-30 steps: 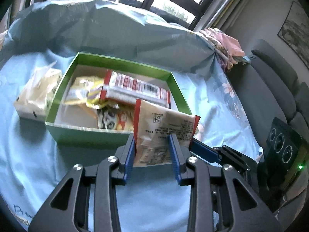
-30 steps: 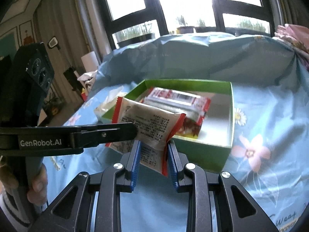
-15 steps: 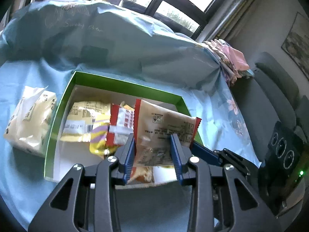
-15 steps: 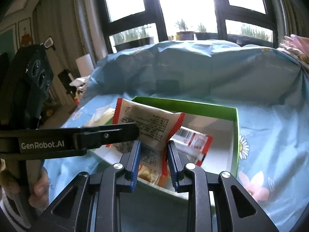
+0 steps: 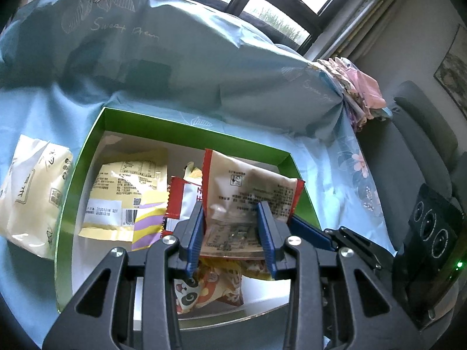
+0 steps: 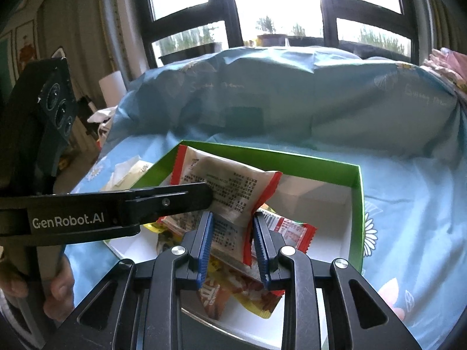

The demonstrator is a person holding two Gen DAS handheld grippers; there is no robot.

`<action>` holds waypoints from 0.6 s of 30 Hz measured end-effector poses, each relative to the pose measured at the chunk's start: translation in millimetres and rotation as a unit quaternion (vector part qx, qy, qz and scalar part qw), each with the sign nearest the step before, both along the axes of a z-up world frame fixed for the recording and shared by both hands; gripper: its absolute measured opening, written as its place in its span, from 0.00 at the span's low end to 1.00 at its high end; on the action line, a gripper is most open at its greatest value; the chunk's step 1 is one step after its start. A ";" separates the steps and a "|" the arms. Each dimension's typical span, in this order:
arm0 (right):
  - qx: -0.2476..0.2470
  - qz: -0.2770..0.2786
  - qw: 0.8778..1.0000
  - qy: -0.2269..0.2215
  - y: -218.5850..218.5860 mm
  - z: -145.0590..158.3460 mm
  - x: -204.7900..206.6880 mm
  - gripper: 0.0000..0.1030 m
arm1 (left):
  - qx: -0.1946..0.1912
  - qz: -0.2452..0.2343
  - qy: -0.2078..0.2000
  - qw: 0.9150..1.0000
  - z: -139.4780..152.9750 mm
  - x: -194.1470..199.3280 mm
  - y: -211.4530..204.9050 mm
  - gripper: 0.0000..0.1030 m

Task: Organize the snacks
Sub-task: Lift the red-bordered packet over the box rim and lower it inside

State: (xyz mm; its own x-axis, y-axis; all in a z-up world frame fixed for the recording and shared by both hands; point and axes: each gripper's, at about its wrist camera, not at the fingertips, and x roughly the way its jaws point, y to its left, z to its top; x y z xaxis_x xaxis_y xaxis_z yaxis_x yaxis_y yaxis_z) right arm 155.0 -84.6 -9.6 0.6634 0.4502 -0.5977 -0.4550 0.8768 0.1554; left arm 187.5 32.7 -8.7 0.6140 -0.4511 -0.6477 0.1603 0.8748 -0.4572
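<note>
A beige snack packet with red ends (image 5: 251,186) (image 6: 230,183) hangs over the open green box (image 5: 189,122) (image 6: 262,153). Both grippers grip it. My left gripper (image 5: 230,218) is shut on its lower edge, and my right gripper (image 6: 233,227) is shut on the same packet from the other side. The left gripper's black finger (image 6: 181,198) reaches in from the left in the right wrist view. Inside the box lie a yellow packet (image 5: 128,186), a red-and-white packet (image 5: 184,201) (image 6: 289,227) and a panda packet (image 5: 204,288).
A pale yellow bag (image 5: 32,192) (image 6: 131,172) lies on the blue floral cloth (image 5: 335,175) left of the box. A cloth-covered hump rises behind the box. A grey sofa (image 5: 417,151) stands to the right. A person's hand (image 6: 58,285) holds the left gripper.
Both grippers have carried the packet forward, from in front of the box's near wall to above its inside. The box now looks closer and lower in both views.
</note>
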 end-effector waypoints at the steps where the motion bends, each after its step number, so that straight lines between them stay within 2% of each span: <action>1: 0.000 -0.001 1.000 0.001 -0.3 0.0 1.0 0.28 | 0.002 0.000 0.001 1.000 -0.2 1.1 -0.6 0.34; 18: -0.013 -0.016 1.000 0.023 0.8 0.0 20.1 0.29 | 0.021 0.012 0.017 1.000 -3.1 14.1 -7.6 0.36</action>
